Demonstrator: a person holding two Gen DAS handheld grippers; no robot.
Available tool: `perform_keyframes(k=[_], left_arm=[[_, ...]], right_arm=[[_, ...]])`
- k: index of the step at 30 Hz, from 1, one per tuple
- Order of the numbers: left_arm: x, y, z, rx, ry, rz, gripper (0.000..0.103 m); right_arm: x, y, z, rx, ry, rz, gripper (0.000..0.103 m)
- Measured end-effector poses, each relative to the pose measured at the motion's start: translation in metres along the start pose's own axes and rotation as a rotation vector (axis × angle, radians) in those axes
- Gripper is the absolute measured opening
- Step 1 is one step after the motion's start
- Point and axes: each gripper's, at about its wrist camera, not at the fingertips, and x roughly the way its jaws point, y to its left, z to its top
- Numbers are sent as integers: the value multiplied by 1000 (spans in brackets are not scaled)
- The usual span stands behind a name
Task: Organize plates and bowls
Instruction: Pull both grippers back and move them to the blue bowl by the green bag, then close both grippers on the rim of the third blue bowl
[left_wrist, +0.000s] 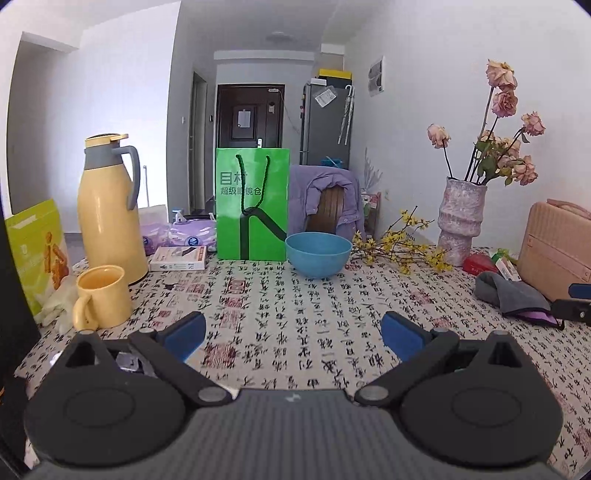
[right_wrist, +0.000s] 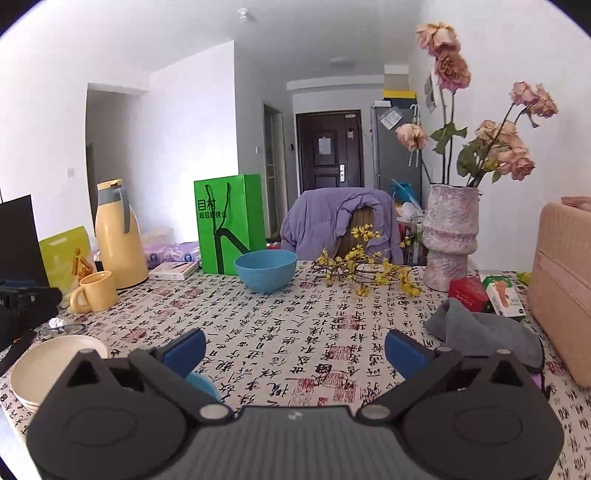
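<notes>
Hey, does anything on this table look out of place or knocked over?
Nothing spilled or toppled. The yellow flowering branches lie loose on the tablecloth beside the vase, not in it, and a grey cloth sits crumpled near the pink case.

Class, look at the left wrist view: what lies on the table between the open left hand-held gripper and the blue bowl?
Nothing: only bare calligraphy-print tablecloth lies between the left hand-held gripper and the blue bowl, as the left wrist view shows.

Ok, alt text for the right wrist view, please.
The open right gripper hovers over a calligraphy-print tablecloth, holding nothing. A blue bowl sits ahead near a green paper bag; cream plates are stacked at lower left.
</notes>
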Motion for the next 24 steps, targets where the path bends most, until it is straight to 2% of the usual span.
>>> perform_keyframes(k=[2,8,11,17,20,24], left_arm=[[27,7,17,-22,28,-20,103],[121,27,55,-125,161,-77,103],[173,35,71,-150,195,-69,103],[277,48,96,-153,284,-62,103],[321,50,102,-164,308,-46,103],[367,50,102,-177,331,-58,103]], right_arm=[[27,-12,14,11,21,22,103],[127,-59,54,184,128,164,103],[183,-72,72,186,159,150,103],[290,-73,95,181,224,165,103],[338,-69,104,187,248,215,103],[391,-57,108,179,275,215,103]])
